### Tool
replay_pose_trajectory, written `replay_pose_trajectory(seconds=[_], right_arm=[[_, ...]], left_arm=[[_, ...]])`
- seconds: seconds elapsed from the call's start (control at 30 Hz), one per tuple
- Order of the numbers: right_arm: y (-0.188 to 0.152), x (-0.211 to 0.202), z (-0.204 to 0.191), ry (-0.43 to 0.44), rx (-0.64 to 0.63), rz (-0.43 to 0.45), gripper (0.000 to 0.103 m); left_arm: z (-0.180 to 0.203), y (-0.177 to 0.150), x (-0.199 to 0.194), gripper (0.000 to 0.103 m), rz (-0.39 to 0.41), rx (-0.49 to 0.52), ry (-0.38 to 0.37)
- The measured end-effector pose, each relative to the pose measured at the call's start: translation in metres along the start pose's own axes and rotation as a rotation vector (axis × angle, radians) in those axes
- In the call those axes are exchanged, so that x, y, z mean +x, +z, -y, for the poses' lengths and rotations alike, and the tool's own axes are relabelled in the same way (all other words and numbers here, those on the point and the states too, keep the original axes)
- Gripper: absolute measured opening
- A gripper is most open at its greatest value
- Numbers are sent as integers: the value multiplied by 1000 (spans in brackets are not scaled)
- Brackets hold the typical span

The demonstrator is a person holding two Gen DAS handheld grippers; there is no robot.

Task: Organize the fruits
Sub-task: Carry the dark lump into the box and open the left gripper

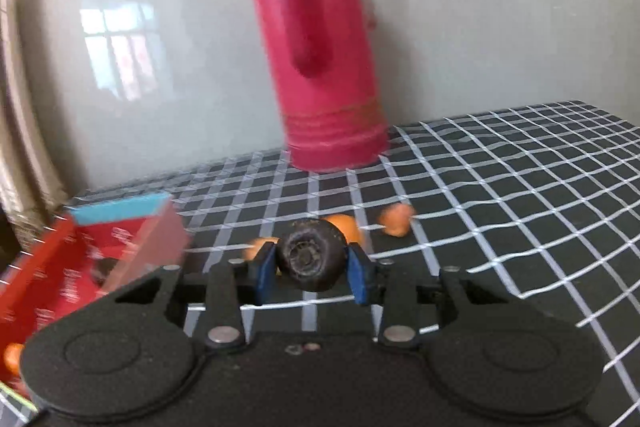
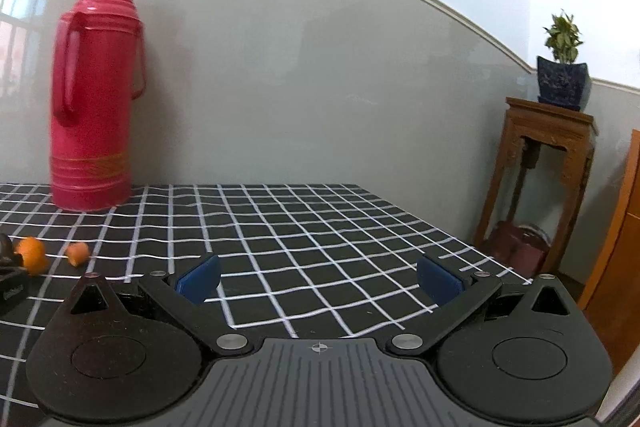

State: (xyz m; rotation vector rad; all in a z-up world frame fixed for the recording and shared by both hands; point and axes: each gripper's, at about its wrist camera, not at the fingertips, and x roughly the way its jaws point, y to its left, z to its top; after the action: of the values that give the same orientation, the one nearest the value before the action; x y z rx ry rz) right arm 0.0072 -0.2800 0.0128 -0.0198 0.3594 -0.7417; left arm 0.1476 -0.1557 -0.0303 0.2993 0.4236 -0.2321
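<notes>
Currently the dark round fruit (image 1: 311, 261) is sitting clamped in the left gripper (image 1: 312, 267), above the checked table (image 1: 500, 195); keeping it level toward the red box (image 1: 80, 267) at left looks wise. Right gripper (image 2: 318, 281) is hanging spread, holding nothing.

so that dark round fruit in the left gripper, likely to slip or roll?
The dark round fruit looks rounded, so it would probably roll if set down on the checked cloth. The left gripper pinches it only at its two sides, so it may pivot. Its skin looks matte, so probably not slippery.
</notes>
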Motion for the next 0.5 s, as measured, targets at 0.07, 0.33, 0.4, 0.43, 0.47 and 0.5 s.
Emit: replay_pose_trajectory(seconds=[0.07, 0.33, 0.4, 0.43, 0.47, 0.5], right_arm=[[2, -3, -7, 20, -6, 5, 103], [6, -17, -36, 111, -19, 28, 103], [6, -20, -45, 132, -30, 36, 103], [6, -22, -50, 143, -38, 39, 103], [6, -23, -53, 151, -43, 41, 103], [6, -25, -58, 162, -49, 44, 103]], left_arm=[[-12, 1, -4, 28, 13, -7, 49], [-73, 3, -12, 28, 1, -88, 244], [-87, 1, -10, 28, -23, -108, 273], [-93, 1, -10, 28, -33, -119, 284], [-99, 0, -9, 28, -43, -127, 294], [-104, 0, -9, 28, -53, -133, 306]])
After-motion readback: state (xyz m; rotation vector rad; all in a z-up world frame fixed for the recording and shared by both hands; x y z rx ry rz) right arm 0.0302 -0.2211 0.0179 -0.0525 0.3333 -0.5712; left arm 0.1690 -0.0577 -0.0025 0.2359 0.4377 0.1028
